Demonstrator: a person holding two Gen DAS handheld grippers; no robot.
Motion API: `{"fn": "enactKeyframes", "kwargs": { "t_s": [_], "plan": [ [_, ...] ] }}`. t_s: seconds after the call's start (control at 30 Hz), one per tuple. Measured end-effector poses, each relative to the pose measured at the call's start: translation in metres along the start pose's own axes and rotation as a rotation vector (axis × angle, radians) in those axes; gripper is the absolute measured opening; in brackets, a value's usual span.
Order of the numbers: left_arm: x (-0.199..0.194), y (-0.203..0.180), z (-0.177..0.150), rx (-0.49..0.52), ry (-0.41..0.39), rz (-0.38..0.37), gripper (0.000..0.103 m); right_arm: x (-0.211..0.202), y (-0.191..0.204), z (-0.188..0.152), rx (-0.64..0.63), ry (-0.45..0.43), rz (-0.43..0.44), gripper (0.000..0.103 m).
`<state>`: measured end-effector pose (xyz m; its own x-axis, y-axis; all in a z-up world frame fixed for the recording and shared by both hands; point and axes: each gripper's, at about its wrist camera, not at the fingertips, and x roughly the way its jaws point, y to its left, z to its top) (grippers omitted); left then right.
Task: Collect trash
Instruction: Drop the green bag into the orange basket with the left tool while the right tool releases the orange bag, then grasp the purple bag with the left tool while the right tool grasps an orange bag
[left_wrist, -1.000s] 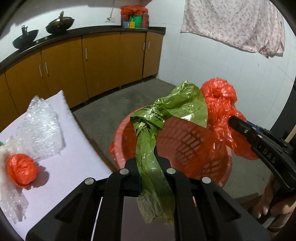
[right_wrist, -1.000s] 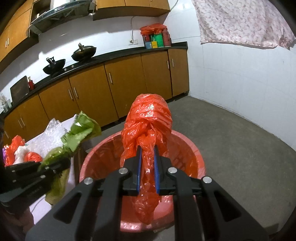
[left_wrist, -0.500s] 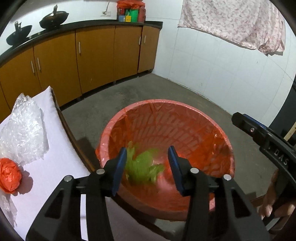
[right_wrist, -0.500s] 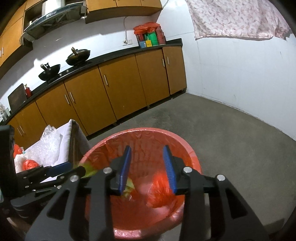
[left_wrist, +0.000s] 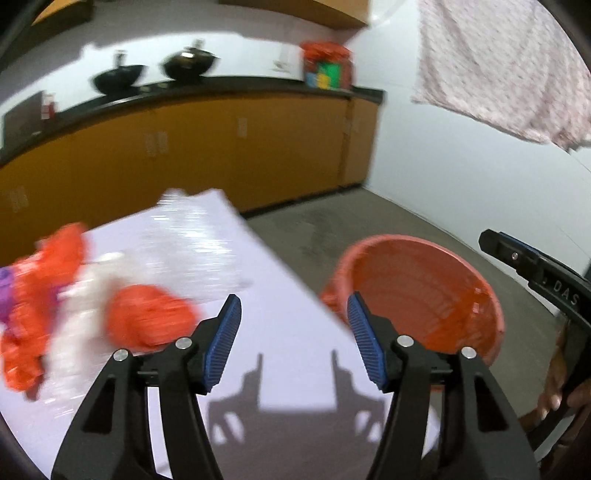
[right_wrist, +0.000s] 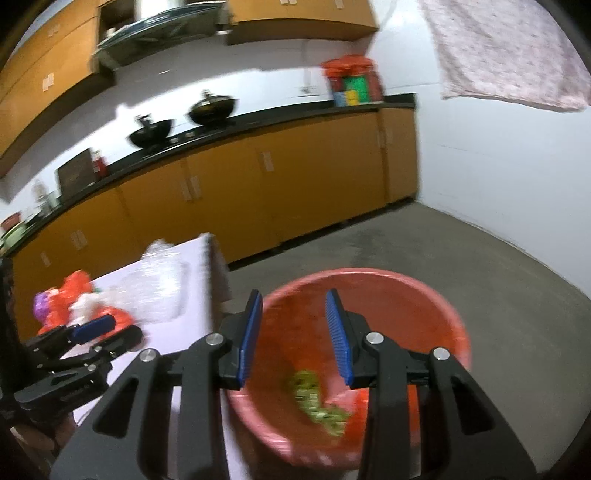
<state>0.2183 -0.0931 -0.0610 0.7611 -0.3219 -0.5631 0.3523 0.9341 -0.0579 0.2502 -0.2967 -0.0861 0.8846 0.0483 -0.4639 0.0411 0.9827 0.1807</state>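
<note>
My left gripper (left_wrist: 293, 317) is open and empty above the white table (left_wrist: 295, 354), right of a balled orange bag (left_wrist: 147, 321). More orange plastic (left_wrist: 40, 295), white scraps and bubble wrap (left_wrist: 192, 236) lie on the table's left. The red basket (left_wrist: 424, 295) stands on the floor to the right. My right gripper (right_wrist: 293, 325) is open and empty above the basket (right_wrist: 369, 295), where the green bag (right_wrist: 317, 402) lies beside orange plastic (right_wrist: 360, 398). The left gripper (right_wrist: 92, 326) shows at the left of the right wrist view.
Orange cabinets (right_wrist: 295, 184) with a black counter run along the back wall, with two woks (right_wrist: 212, 105) on top. Grey floor (right_wrist: 480, 258) lies around the basket. A patterned cloth (left_wrist: 509, 66) hangs on the white wall at the right.
Both grippers opened and let the green and orange bags fall into the basket. The left gripper has since swung left over the table; the right one stays over the basket.
</note>
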Motion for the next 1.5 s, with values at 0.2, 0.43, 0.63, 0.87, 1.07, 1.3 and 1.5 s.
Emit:
{"fn": "enactKeyframes", "kwargs": {
  "t_s": [0.2,0.43,0.63,0.87,1.07,1.3,1.5],
  "plan": [
    [-0.046,0.071,-0.017,-0.04,-0.076,0.241,0.075,0.019,0.069,-0.005,-0.072,0.04,0.125,0.039],
    [-0.066,0.173,-0.029,-0.158,-0.066,0.457,0.085,0.045,0.134,-0.012,-0.123,0.089,0.208,0.043],
    [-0.06,0.215,-0.017,-0.22,-0.093,0.479,0.097,0.082,0.181,-0.022,-0.144,0.162,0.264,0.046],
    [-0.04,0.228,-0.018,-0.219,-0.068,0.455,0.098,0.118,0.203,-0.028,-0.15,0.22,0.266,0.054],
    [-0.028,0.238,-0.022,-0.259,-0.031,0.436,0.098,0.146,0.212,-0.035,-0.15,0.288,0.267,0.055],
    [-0.021,0.241,-0.027,-0.257,-0.01,0.384,0.071,0.151,0.217,-0.046,-0.191,0.327,0.308,0.036],
    [-0.022,0.235,-0.029,-0.222,-0.015,0.366,0.048,0.147,0.217,-0.047,-0.209,0.333,0.337,0.019]
  ]
}}
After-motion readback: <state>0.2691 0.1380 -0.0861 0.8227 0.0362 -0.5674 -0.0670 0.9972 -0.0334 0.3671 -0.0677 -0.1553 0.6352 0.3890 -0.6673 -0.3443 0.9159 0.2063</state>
